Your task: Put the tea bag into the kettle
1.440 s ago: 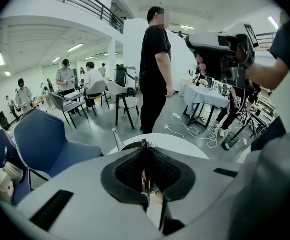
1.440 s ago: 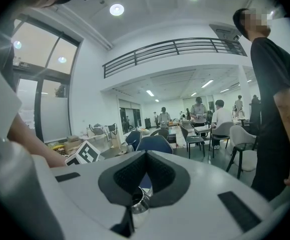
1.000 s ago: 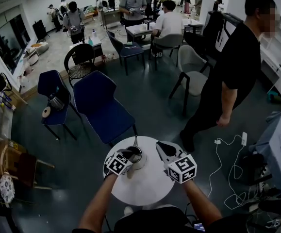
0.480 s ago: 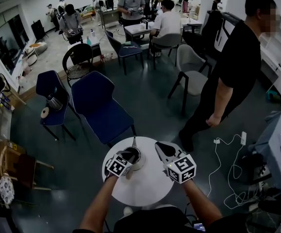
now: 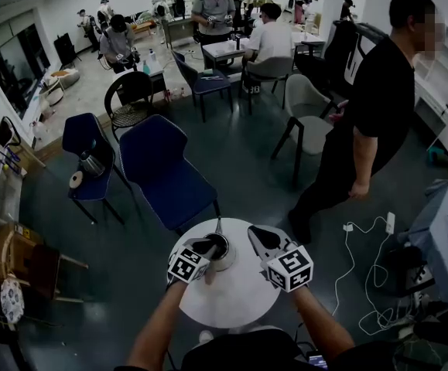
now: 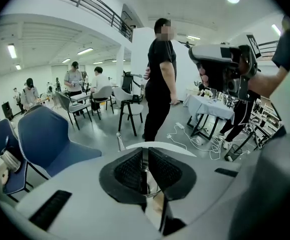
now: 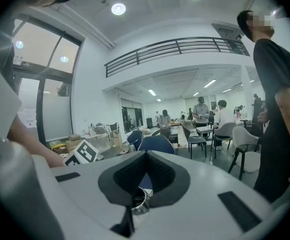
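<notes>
Both grippers hover over a small round white table [image 5: 231, 304] in a busy grey-floored hall, with two blue chairs [image 5: 165, 172] just behind it. One kettle [image 5: 222, 251] stands on the table. Left gripper [image 5: 206, 249] hangs above the kettle's mouth, jaws pressed to a slit on a thin pale strip, the one tea bag [image 6: 144, 171]. Right gripper [image 5: 257, 235], just beside the kettle, has its jaws slightly apart and empty.

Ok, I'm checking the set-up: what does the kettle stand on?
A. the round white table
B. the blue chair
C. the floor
A: the head view shows the kettle standing on the round white table, with the blue chair beyond it.
</notes>
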`<act>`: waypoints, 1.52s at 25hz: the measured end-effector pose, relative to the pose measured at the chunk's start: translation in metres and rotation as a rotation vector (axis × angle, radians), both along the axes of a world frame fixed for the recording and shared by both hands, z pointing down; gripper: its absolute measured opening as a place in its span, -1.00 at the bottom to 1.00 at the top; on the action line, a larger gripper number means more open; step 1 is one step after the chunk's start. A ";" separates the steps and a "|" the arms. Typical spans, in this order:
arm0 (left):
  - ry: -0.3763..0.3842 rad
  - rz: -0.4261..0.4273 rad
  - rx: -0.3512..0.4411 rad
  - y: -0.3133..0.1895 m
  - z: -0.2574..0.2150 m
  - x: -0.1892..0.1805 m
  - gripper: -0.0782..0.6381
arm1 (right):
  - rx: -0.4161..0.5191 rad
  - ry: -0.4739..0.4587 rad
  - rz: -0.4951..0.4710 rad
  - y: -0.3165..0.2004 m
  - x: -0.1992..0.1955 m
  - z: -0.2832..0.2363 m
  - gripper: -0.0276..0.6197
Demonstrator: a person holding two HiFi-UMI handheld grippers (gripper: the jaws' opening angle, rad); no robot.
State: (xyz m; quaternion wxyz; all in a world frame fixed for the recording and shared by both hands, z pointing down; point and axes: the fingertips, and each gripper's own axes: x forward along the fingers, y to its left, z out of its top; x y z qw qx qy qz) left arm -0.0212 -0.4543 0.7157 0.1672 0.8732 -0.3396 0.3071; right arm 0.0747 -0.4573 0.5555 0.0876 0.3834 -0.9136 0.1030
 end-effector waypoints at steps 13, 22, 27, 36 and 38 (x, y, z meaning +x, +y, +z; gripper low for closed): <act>0.241 -0.122 0.148 0.054 -0.100 -0.041 -0.72 | 0.059 -0.010 -0.032 0.055 -0.046 -0.035 -0.87; 0.332 -0.125 0.315 0.116 -0.181 -0.075 -0.73 | 0.104 0.005 -0.057 0.106 -0.086 -0.061 -0.86; 0.389 -0.123 0.368 0.144 -0.210 -0.093 -0.73 | 0.121 0.014 -0.063 0.129 -0.106 -0.071 -0.86; 0.429 -0.091 0.472 0.192 -0.245 -0.126 -0.73 | 0.161 0.018 -0.047 0.167 -0.141 -0.090 -0.86; 0.428 -0.083 0.485 0.200 -0.248 -0.134 -0.73 | 0.169 0.016 -0.038 0.175 -0.148 -0.093 -0.87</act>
